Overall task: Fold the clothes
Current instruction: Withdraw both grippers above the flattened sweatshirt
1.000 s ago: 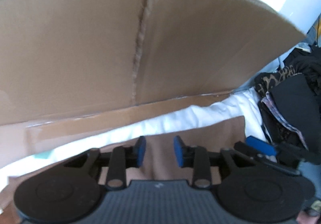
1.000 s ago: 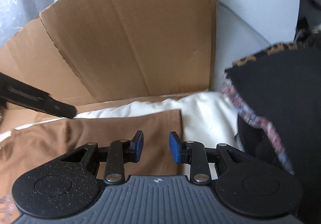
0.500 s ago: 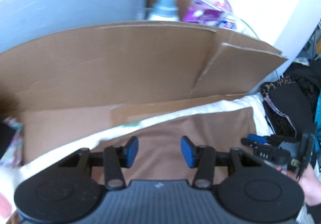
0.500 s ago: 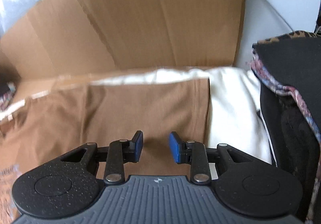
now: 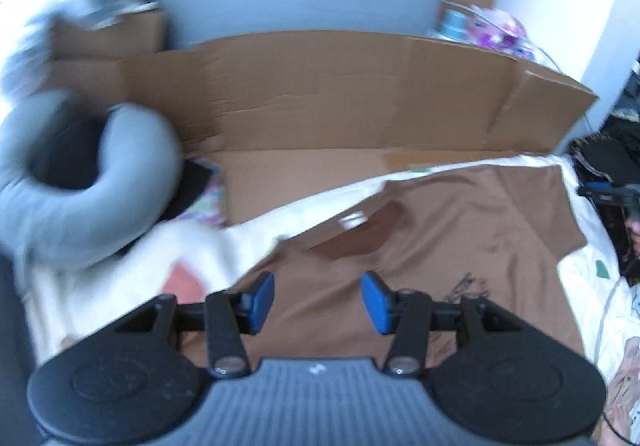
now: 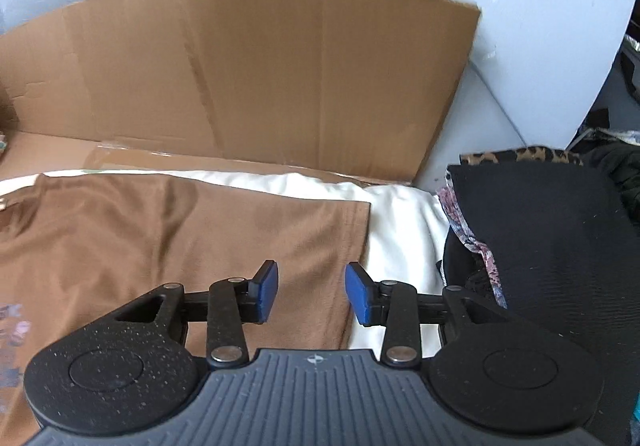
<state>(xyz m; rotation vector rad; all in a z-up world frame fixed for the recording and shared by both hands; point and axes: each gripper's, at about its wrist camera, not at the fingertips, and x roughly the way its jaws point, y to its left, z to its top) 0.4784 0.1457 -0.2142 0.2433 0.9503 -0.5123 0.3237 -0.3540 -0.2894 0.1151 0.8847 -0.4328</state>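
Observation:
A brown T-shirt (image 5: 460, 230) lies spread flat on white bedding (image 5: 192, 246), with a dark print near its lower part. My left gripper (image 5: 318, 300) hovers above the shirt's left half, open, with nothing between its blue pads. In the right wrist view the same brown T-shirt (image 6: 180, 238) fills the left side, its straight edge running down the middle. My right gripper (image 6: 312, 292) hangs over that edge with its jaws opening and nothing pinched between them. The right gripper (image 5: 604, 194) also shows small at the far right of the left wrist view.
A flattened cardboard box (image 6: 280, 78) stands as a wall behind the bedding (image 6: 400, 230). A pile of black and patterned clothes (image 6: 540, 246) sits to the right. A grey ring-shaped cushion (image 5: 72, 206) lies at the left. Bottles and bags (image 5: 492, 26) stand behind the cardboard.
The left gripper has swung back and to the left, away from the cardboard, so the whole shirt now shows, and its jaws have widened. The right gripper rose slightly and its jaws widened.

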